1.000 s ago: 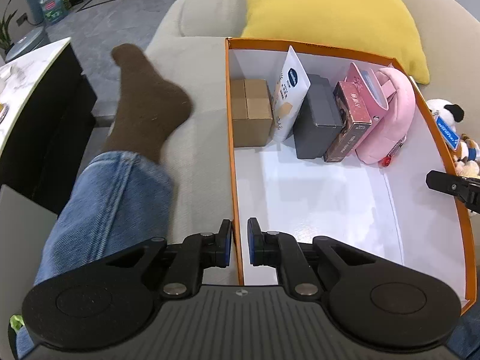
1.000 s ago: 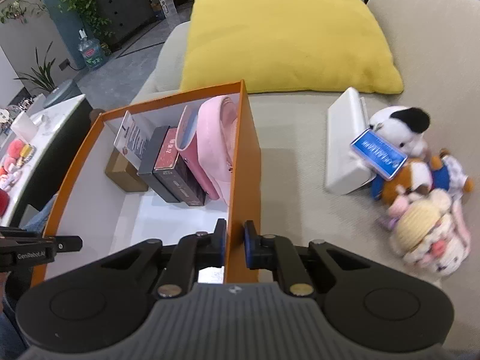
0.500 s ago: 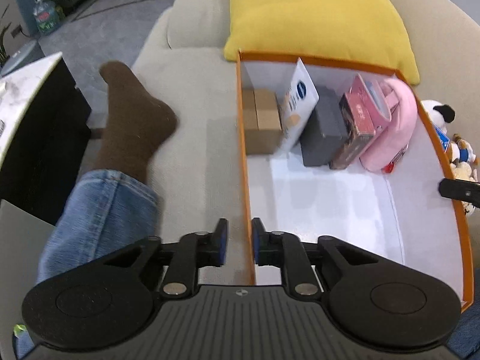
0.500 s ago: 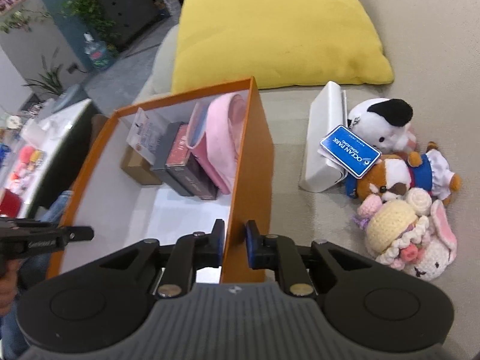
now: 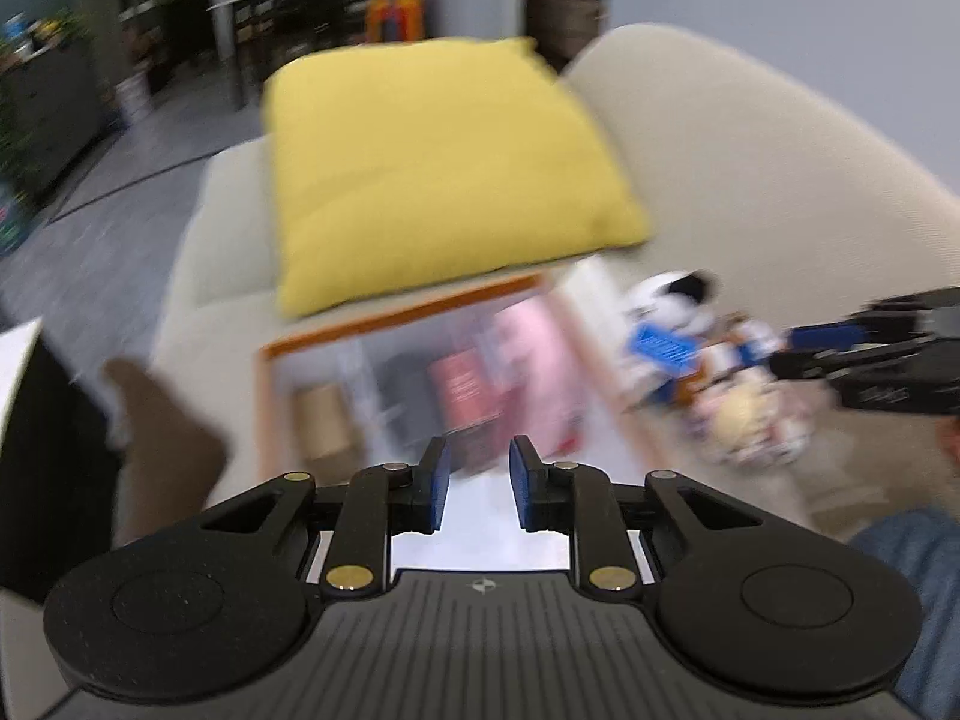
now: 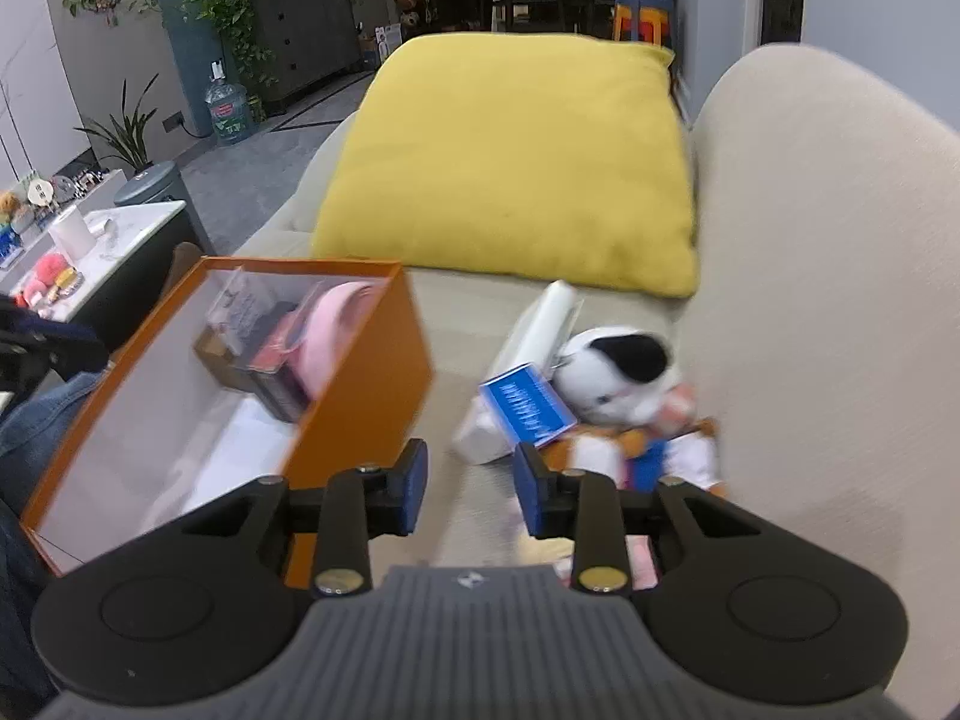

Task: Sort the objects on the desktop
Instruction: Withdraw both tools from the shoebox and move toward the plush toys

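The orange box (image 5: pixel 420 307) with a white inside rests on the sofa seat. At its far end it holds a brown carton (image 5: pixel 324 420), a red box (image 5: pixel 462 384) and a pink item (image 5: pixel 534 360). My left gripper (image 5: pixel 478 468) hovers over the box's near part. Its jaws are opening with nothing between them. My right gripper (image 6: pixel 471 474) hangs over the seat between the box's orange wall (image 6: pixel 360 408) and a pile of plush toys (image 6: pixel 606 372). Its jaws are also opening and hold nothing. A white flat case (image 6: pixel 534 348) leans beside the toys. The left wrist view is blurred.
A yellow cushion (image 6: pixel 510 162) lies behind the box against the beige sofa back (image 6: pixel 810 300). A person's leg in jeans with a brown sock (image 5: pixel 162 438) lies left of the box. A white-topped side table (image 6: pixel 120 234) with small things stands further left.
Both grippers have let go of the box's side walls, lifted and opened. The left one swung right over the box. The right one shifted right towards the plush toys.
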Demonstrator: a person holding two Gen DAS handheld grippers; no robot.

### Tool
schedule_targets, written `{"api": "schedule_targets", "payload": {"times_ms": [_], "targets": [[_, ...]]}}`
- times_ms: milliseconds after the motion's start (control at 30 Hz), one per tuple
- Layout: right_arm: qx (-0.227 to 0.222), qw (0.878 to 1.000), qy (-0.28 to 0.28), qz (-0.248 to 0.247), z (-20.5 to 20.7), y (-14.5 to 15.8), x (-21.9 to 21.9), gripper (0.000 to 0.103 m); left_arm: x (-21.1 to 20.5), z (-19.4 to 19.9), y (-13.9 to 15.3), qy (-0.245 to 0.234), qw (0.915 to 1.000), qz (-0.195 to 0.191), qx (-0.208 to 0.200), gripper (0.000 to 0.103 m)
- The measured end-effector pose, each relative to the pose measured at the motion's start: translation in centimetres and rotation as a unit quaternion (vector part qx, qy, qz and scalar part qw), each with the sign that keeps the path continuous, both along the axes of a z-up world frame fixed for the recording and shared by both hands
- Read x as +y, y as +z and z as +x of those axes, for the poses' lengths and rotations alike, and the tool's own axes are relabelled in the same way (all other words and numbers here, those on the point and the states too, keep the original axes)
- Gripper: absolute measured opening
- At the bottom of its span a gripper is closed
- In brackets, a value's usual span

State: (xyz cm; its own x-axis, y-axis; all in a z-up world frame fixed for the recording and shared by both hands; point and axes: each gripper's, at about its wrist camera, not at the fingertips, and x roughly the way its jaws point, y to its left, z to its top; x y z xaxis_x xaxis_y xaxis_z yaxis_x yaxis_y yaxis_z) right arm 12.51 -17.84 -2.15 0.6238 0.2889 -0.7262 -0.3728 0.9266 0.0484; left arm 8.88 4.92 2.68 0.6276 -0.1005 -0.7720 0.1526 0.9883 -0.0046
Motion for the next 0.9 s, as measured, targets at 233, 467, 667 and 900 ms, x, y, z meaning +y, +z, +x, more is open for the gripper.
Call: {"api": "schedule_targets", "payload": {"times_ms": [233,467,667,900], "targets": [[-0.001,0.995,0.039,-0.092,1.1,-0.7,-3.4,0.034,-7.6,2.4,-0.6,-0.062,0.9970,-0.037,0.028,0.025],[0.056,0.988,0.065,-0.128,2.6,-3.6,-5.0,0.034,-12.5,5.1,-4.9,-0.065,0.9899,-0.072,0.103,0.029],[0.102,0.979,0.089,-0.150,3.3,-5.6,-4.7,0.033,-13.8,7.1,-8.5,-0.031,0.9834,-0.097,0.150,0.030],[0.137,0.968,0.118,-0.174,3.6,-7.4,-3.8,0.033,-16.2,7.8,-9.1,-0.115,0.9846,-0.022,0.130,0.033]]}}
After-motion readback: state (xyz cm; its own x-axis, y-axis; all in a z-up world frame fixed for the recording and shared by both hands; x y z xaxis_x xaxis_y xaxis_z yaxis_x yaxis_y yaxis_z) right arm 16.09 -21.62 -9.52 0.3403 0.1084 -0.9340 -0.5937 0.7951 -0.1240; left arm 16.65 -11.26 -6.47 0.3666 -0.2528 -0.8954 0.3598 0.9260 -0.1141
